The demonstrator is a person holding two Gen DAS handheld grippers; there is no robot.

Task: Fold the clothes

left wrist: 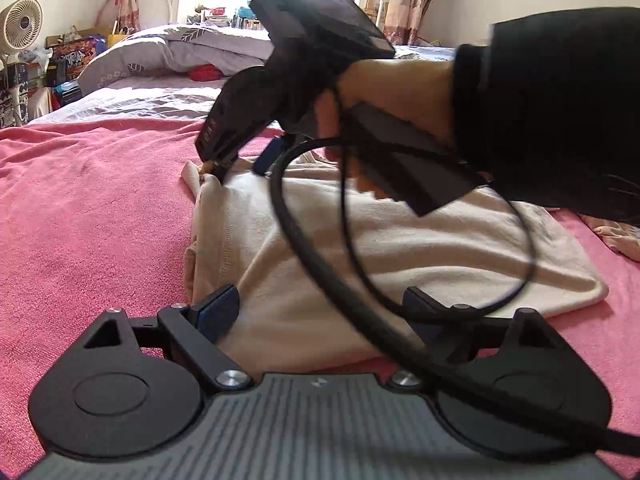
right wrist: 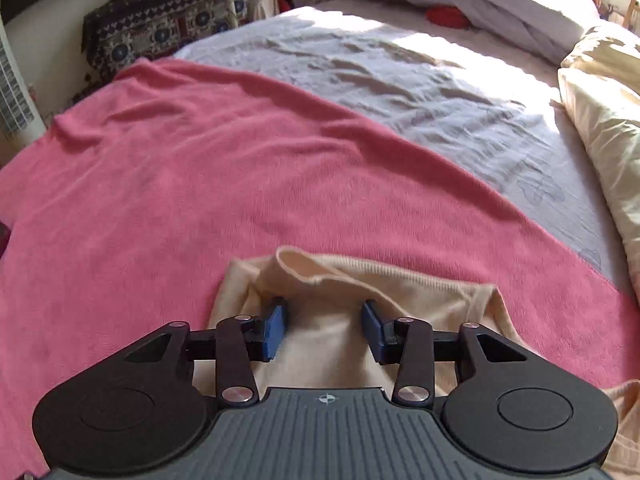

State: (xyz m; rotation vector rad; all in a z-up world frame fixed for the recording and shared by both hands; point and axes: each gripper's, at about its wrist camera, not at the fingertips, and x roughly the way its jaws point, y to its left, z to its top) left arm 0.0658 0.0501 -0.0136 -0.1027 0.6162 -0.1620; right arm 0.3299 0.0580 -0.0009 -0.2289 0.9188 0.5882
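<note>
A cream garment (left wrist: 380, 248) lies folded on the pink blanket (left wrist: 92, 216). My left gripper (left wrist: 320, 312) is open, its blue pads resting at the garment's near edge. My right gripper (right wrist: 325, 328) is open over the garment's far end (right wrist: 328, 280), where a ribbed hem and a loose fold stand up between the pads. In the left wrist view the right gripper (left wrist: 240, 160), held by a hand in a black sleeve, has its tips down on the garment's far left corner. A black cable (left wrist: 320, 264) loops across the garment.
The pink blanket (right wrist: 200, 168) covers the near part of the bed; a grey sheet (right wrist: 420, 80) and pillows (left wrist: 176, 48) lie beyond. A cream duvet (right wrist: 600, 120) sits at the right. A fan (left wrist: 22, 24) and boxes stand at the left.
</note>
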